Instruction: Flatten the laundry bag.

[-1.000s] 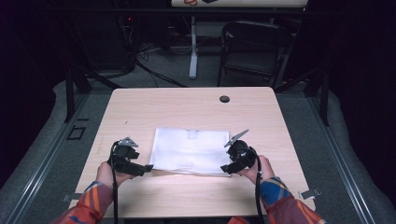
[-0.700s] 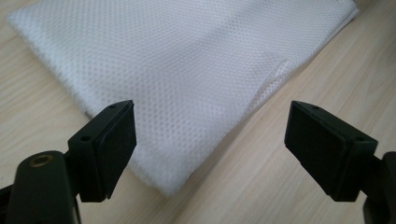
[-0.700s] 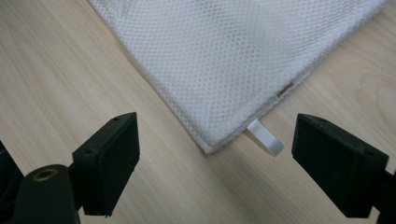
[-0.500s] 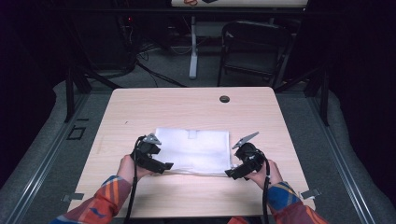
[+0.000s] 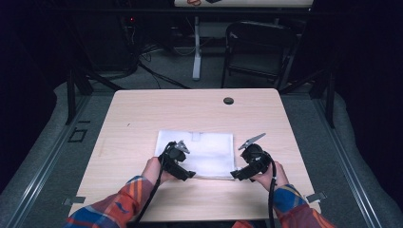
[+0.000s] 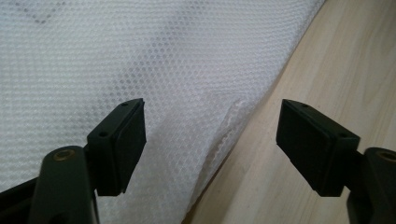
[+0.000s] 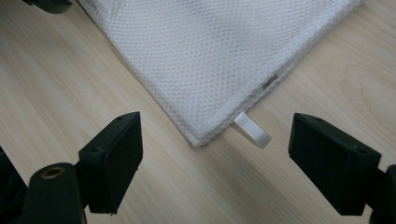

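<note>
A white mesh cloth [image 5: 199,151] lies flat on the wooden table [image 5: 190,111], near its front middle. My left gripper [image 5: 189,175] sits low at the cloth's near edge, left of centre. In the left gripper view it [image 6: 210,144] is open, the mesh [image 6: 116,56] and its seam lie between the jaws, and the pads press on nothing. Its jaws have just been closing somewhat. My right gripper [image 5: 235,175] is open at the near right corner. That corner [image 7: 210,51] and a small white ribbon tab [image 7: 252,129] lie just ahead of it [image 7: 219,158]. Its jaws have just closed a little, with nothing gripped.
A black round grommet [image 5: 228,100] sits in the table's far middle. Behind the table stand a dark chair [image 5: 259,45] and a white post [image 5: 196,52]. Bare wood surrounds the cloth on all sides.
My left hand has moved right along the table's front, from off the cloth's left corner onto its near edge. The right hand has stayed by the right corner.
</note>
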The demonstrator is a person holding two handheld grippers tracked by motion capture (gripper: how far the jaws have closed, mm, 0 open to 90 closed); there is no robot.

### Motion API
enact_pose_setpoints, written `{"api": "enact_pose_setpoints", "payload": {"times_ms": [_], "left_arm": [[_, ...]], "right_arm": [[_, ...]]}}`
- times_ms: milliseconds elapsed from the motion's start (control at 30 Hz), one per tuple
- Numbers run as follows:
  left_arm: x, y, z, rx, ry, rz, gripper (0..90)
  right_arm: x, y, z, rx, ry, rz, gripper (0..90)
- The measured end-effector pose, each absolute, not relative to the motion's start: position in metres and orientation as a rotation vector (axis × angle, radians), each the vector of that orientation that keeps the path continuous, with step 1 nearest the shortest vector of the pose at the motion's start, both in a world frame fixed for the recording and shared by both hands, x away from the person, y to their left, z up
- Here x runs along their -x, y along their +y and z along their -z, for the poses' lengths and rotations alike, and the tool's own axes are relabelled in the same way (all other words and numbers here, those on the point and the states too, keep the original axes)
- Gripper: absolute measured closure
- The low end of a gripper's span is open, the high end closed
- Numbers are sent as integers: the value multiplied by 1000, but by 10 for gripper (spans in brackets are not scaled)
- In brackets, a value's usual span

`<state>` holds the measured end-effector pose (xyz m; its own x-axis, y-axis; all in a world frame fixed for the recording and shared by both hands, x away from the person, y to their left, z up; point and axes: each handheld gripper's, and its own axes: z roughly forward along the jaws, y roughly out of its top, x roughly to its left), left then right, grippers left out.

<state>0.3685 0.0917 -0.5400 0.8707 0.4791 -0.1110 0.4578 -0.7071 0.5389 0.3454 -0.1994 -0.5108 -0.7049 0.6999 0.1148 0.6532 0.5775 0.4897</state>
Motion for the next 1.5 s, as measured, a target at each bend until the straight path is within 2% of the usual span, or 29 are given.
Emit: {"api": "enact_pose_setpoints", "payload": {"times_ms": [67, 233, 467, 533, 867, 900, 1333, 1433, 1500], "left_arm": [[-367, 86, 542, -2490, 632, -55, 322], [-365, 78, 544, -2520, 573, -44, 373], [-361, 68, 555, -2611, 495, -84, 541], [-359, 67, 556, -2608, 471, -108, 613], [-359, 70, 556, -2566, 474, -75, 763], [-359, 71, 555, -2560, 477, -70, 800], [-362, 76, 550, -2521, 498, -37, 817], [-362, 75, 550, -2534, 498, -27, 793], [-363, 73, 552, -2541, 506, -15, 729]], "right_arm": [[-345, -197, 511, -1163, 2718, -766, 184], [-347, -196, 514, -1161, 2735, -768, 188], [-347, -195, 515, -1180, 2742, -778, 199], [-348, -195, 515, -1172, 2747, -757, 206], [-350, -193, 519, -1174, 2764, -758, 212], [-350, -193, 519, -1164, 2771, -747, 215], [-350, -192, 518, -1133, 2786, -741, 221], [-349, -191, 518, -1142, 2775, -750, 222], [-348, -190, 518, -1138, 2778, -758, 222]]}}
